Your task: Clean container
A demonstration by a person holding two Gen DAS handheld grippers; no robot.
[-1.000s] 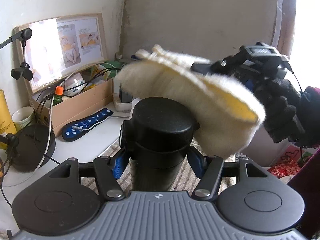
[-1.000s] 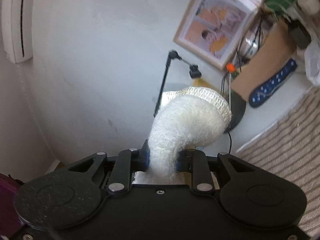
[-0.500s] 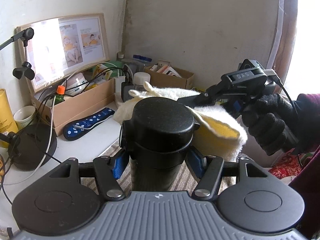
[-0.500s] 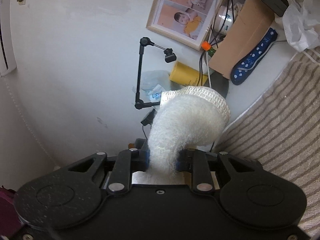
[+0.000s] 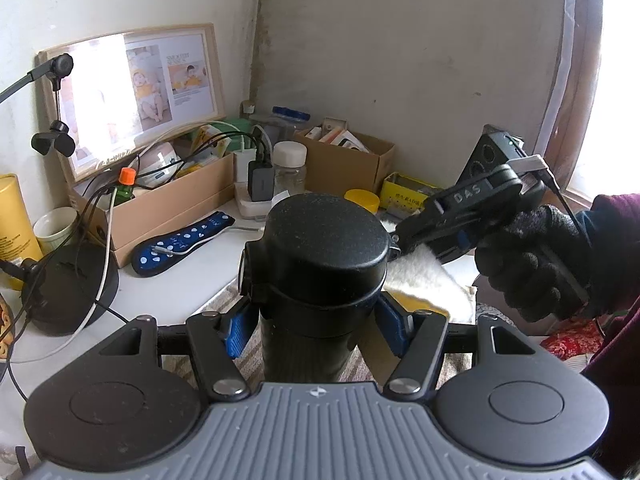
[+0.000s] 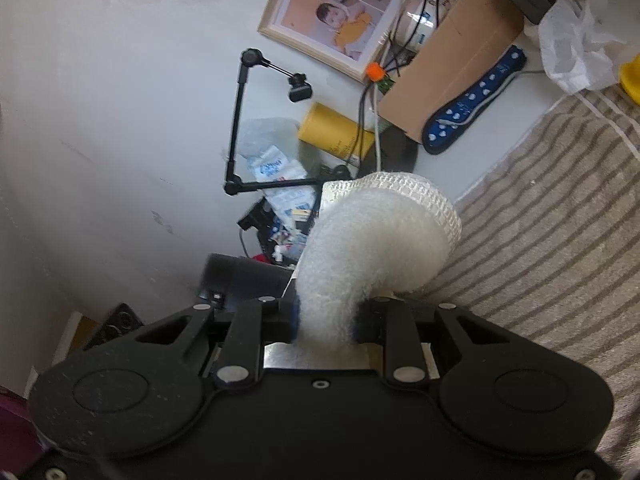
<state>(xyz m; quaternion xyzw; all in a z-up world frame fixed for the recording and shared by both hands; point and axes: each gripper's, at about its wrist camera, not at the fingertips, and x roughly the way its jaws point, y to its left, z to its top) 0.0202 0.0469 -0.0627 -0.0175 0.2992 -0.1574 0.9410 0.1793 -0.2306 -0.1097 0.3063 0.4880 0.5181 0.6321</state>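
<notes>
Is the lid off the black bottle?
No, the lid sits closed on top of the bottle, which the left gripper holds.

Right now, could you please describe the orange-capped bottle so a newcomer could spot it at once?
Find the framed photo print leaning against the wall. Just below it stands an open cardboard box tangled with cables; the small green bottle stands there, the only thing with a bright orange cap.

Soft daylight, glare on the framed picture [image 5: 132, 92], fisheye-bent edges.
</notes>
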